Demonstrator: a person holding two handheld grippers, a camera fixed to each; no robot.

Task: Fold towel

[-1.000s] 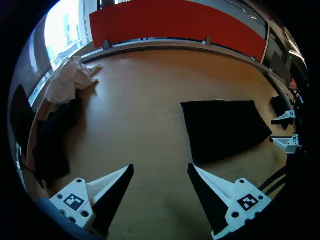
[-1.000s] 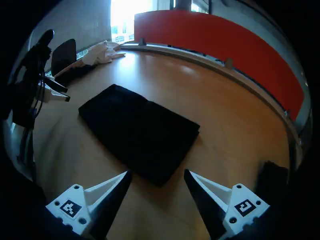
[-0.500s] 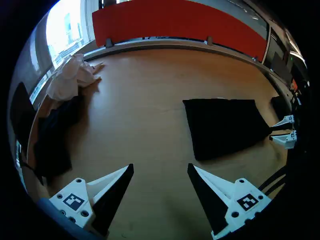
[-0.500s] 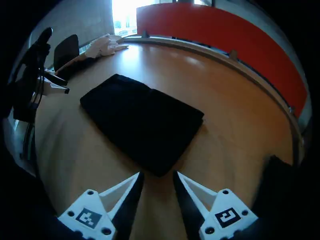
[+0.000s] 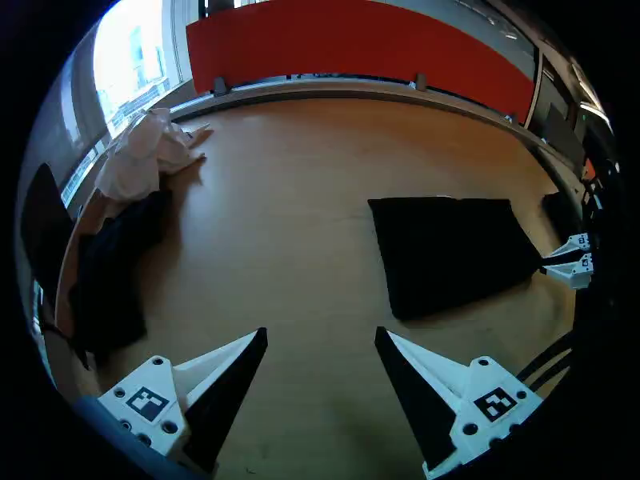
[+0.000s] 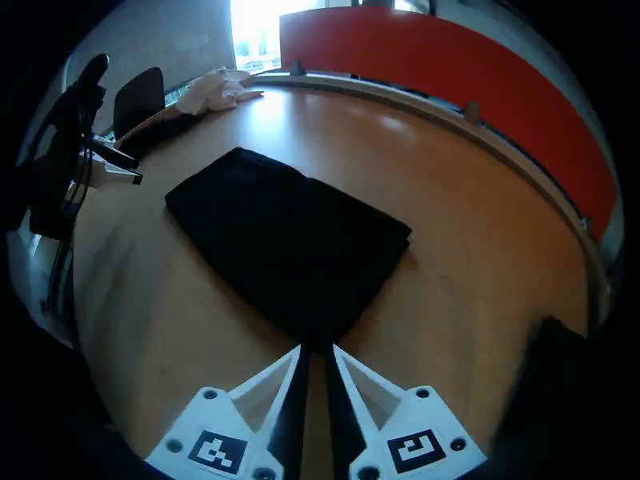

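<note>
A black towel (image 5: 456, 248) lies folded flat on the wooden table (image 5: 280, 208); the right gripper view has it just ahead (image 6: 288, 240). My right gripper (image 6: 316, 352) sits at the towel's near corner, its fingers closed to a thin slit with the corner's tip between them. The left gripper view shows that same gripper (image 5: 572, 266) pinched at the towel's right edge. My left gripper (image 5: 320, 332) hovers open over bare wood, well left of the towel, with nothing between its fingers. It appears far left in the right gripper view (image 6: 120, 164).
A crumpled white cloth (image 5: 144, 152) and a dark garment (image 5: 112, 264) lie along the table's left edge. A red partition (image 5: 360, 40) runs behind the table's far rim. A dark chair (image 6: 138, 100) stands beyond the left edge. Another dark item (image 6: 560, 360) lies at the right.
My right gripper moved in to the towel's near corner and closed from wide open to almost shut. The left gripper stayed open and barely moved.
</note>
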